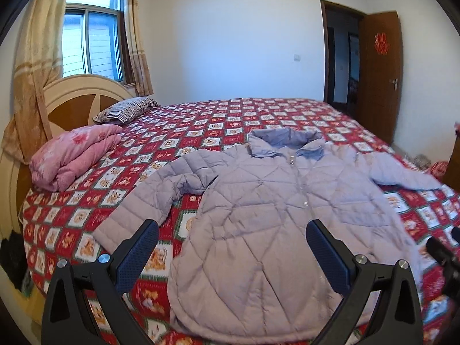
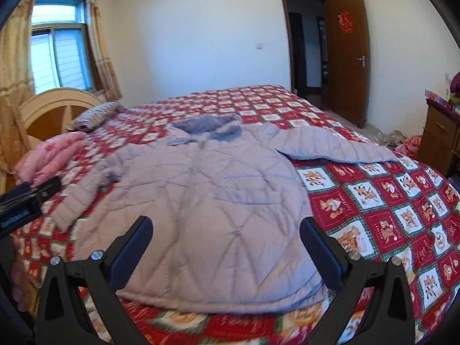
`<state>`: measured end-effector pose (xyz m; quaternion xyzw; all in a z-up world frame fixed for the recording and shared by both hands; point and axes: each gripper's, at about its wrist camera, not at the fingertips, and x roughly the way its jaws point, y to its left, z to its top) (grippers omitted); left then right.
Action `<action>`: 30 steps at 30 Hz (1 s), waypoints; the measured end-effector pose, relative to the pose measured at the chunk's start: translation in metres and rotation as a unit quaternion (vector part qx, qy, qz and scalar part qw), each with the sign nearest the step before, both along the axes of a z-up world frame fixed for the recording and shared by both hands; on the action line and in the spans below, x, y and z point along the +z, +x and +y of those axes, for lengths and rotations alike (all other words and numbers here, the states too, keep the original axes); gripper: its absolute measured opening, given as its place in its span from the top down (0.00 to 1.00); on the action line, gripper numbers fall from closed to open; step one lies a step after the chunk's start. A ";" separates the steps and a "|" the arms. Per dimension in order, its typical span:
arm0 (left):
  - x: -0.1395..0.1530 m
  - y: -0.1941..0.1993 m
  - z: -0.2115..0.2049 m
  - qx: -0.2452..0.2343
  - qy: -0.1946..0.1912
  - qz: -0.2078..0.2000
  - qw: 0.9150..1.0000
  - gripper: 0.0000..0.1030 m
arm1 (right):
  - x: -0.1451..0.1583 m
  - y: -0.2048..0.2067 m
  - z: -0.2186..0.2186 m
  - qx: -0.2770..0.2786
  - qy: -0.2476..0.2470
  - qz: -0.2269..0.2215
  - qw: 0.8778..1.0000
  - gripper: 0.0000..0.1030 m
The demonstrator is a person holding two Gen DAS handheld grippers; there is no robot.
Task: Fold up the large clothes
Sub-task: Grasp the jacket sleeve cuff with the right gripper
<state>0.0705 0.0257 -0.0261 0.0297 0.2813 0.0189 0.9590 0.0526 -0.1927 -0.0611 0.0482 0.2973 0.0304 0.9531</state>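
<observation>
A lilac quilted puffer jacket point(image 1: 258, 218) lies front up and zipped on the red patterned bedspread point(image 1: 201, 126), collar towards the far side, both sleeves spread out. It also shows in the right wrist view point(image 2: 201, 201). My left gripper point(image 1: 233, 230) is open and empty, held above the jacket's lower left part. My right gripper point(image 2: 227, 227) is open and empty, above the jacket's lower hem area. Neither touches the cloth. The right gripper's edge shows in the left wrist view point(image 1: 442, 256).
A folded pink quilt point(image 1: 69, 158) and a striped pillow point(image 1: 126, 109) lie near the headboard point(image 1: 77, 97) at the left. A wooden door point(image 2: 348, 54) stands open at the back right. A wooden cabinet point(image 2: 440, 135) stands right of the bed.
</observation>
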 end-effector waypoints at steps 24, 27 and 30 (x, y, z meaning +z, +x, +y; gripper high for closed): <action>-0.099 0.264 -0.029 0.045 0.020 0.087 0.995 0.01 | -0.076 0.197 -0.267 -0.277 0.057 0.112 0.953 0.05; -0.108 0.281 -0.023 0.061 0.030 0.089 0.994 0.01 | -0.077 0.209 -0.310 -0.324 0.057 0.115 0.937 0.06; -0.114 0.298 -0.009 0.086 0.033 0.098 0.991 0.01 | -0.078 0.216 -0.350 -0.369 0.061 0.117 0.920 0.10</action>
